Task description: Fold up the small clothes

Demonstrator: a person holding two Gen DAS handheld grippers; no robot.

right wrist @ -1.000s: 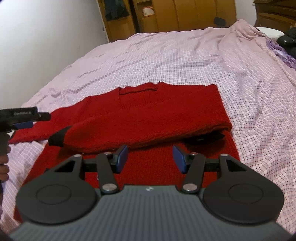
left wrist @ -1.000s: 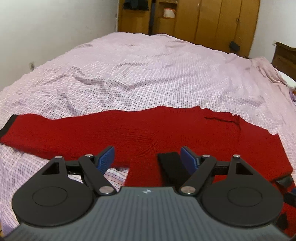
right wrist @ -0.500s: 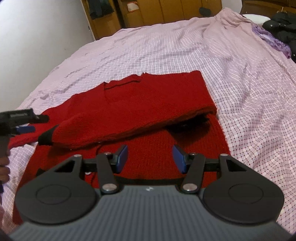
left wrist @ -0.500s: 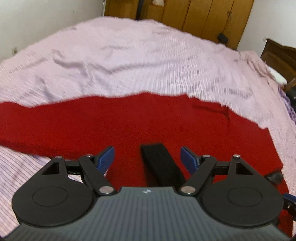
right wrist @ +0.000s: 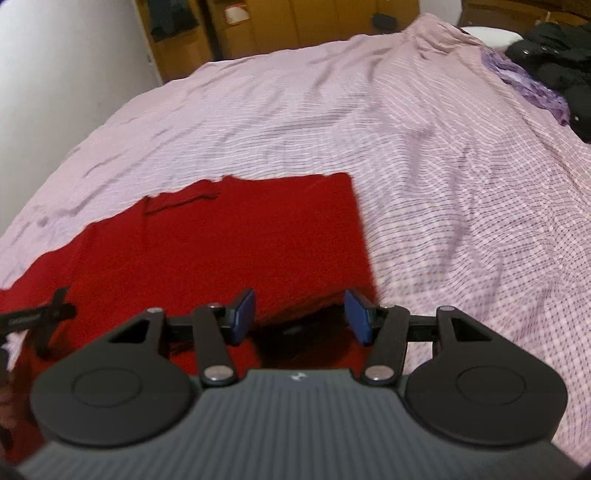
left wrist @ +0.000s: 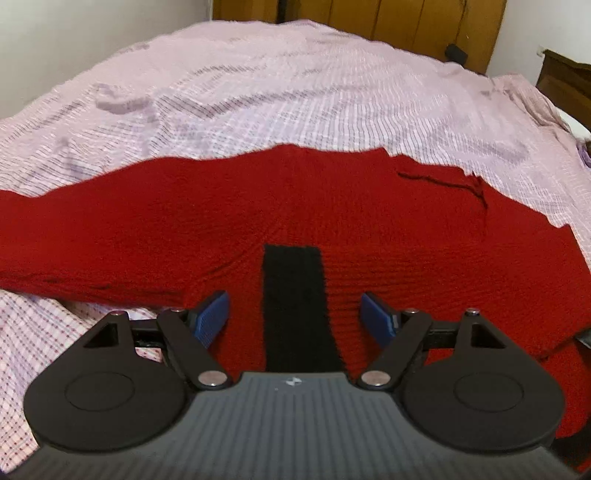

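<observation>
A red knitted sweater [left wrist: 295, 206] lies spread on the checked bedsheet [left wrist: 295, 92], one sleeve folded across its body. That sleeve's black cuff [left wrist: 295, 280] runs straight between the blue pads of my left gripper [left wrist: 295, 308]. The left gripper is open wide just above it, and the pads do not press it. In the right wrist view the sweater [right wrist: 240, 240] fills the lower left. My right gripper [right wrist: 301, 314] is open over the sweater's folded right edge, where a dark layer shows underneath. Nothing is gripped.
A wooden wardrobe [left wrist: 406, 18] stands beyond the bed's far end, and a white wall [right wrist: 55, 74] runs along the left. Dark clothes [right wrist: 554, 55] and a purple cloth [right wrist: 524, 85] lie at the far right. A black part of the other hand-held tool [right wrist: 37, 317] shows at the left edge.
My left gripper has dropped closer to the sweater, and the black cuff now lies centred between its pads. My right gripper has shifted right, to the sweater's folded right edge. Both jaws kept their width.
</observation>
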